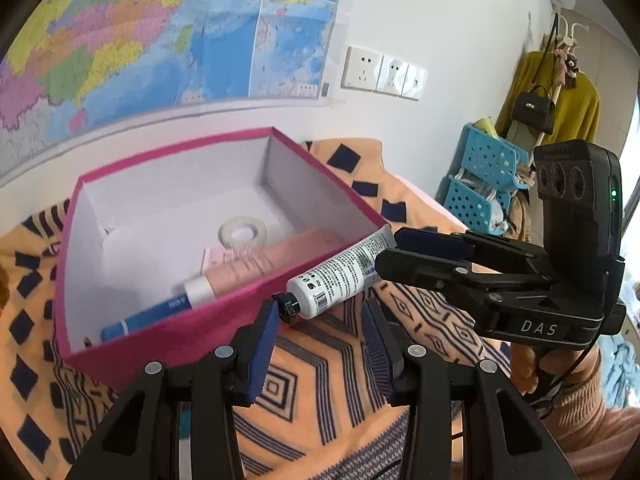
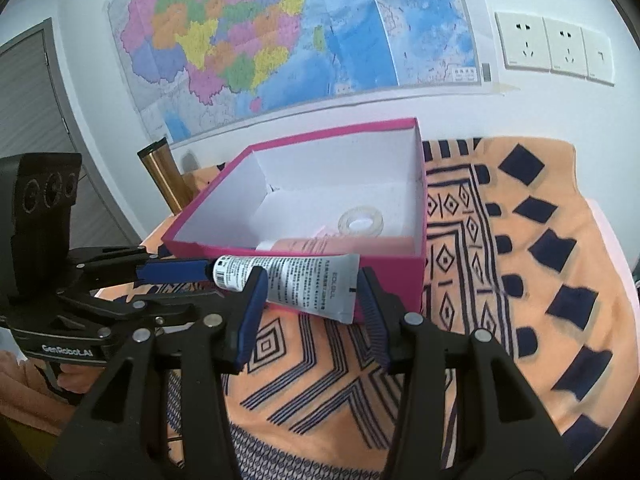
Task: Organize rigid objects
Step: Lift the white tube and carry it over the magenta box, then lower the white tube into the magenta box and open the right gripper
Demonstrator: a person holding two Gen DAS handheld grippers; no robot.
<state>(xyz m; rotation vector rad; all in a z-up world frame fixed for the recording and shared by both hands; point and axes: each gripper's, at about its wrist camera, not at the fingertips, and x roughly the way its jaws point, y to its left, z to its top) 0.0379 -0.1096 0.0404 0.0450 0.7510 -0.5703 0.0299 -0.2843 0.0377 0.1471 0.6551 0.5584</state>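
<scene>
A coloured map (image 2: 256, 40) hangs on the white wall, with three sockets (image 2: 554, 50) to its right. An orange cloth (image 2: 520, 280) with dark blue patterns covers the tabletop. Well off to the side stand blue perforated baskets (image 1: 486, 180), and beyond them a mustard coat (image 1: 568, 96) with a black handbag (image 1: 534, 108) hung in front.

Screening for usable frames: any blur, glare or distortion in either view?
Left wrist view: fisheye bends the map edge, corners are dark, the far right edge is washed out, tube print is sharp. Right wrist view: the same bend tilts the sockets, light is even, near cloth is slightly soft.
</scene>
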